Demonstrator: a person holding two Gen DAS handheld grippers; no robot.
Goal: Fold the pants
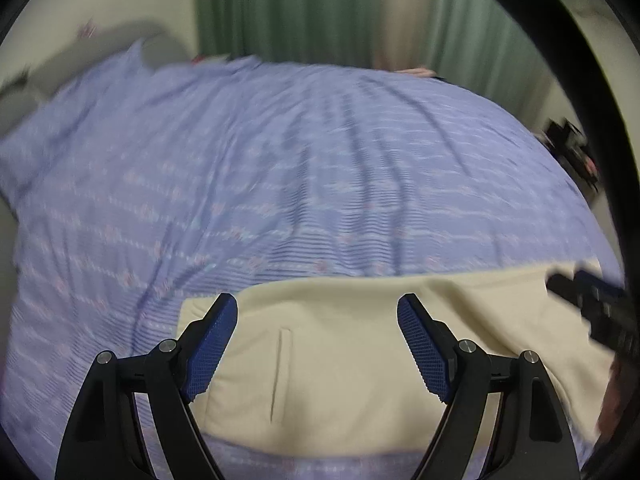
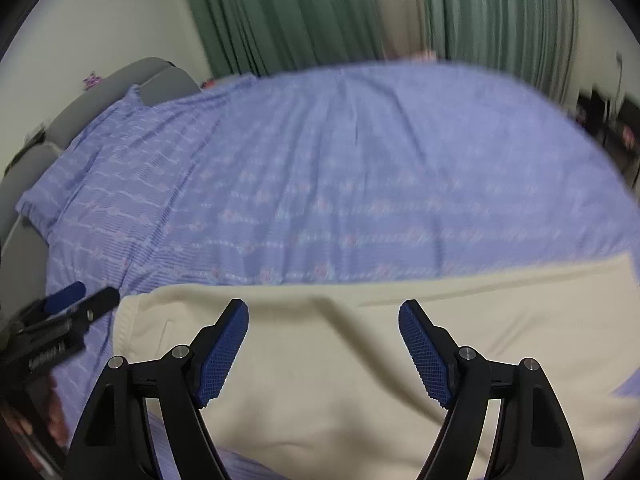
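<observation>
Cream pants (image 1: 340, 360) lie flat on the blue patterned bedspread (image 1: 280, 180), near the front edge. A pocket slit shows at their left part. My left gripper (image 1: 318, 320) is open and empty, hovering above the left end of the pants. My right gripper (image 2: 324, 322) is open and empty, above the middle of the pants (image 2: 340, 380). The right gripper also shows at the right edge of the left wrist view (image 1: 592, 308). The left gripper shows at the left edge of the right wrist view (image 2: 80, 300), beside the waistband end.
The bedspread (image 2: 340, 180) covers the whole bed. A grey headboard (image 2: 132, 80) stands at the far left. Green curtains (image 2: 300, 12) hang behind the bed. Dark furniture (image 2: 604, 116) stands at the far right.
</observation>
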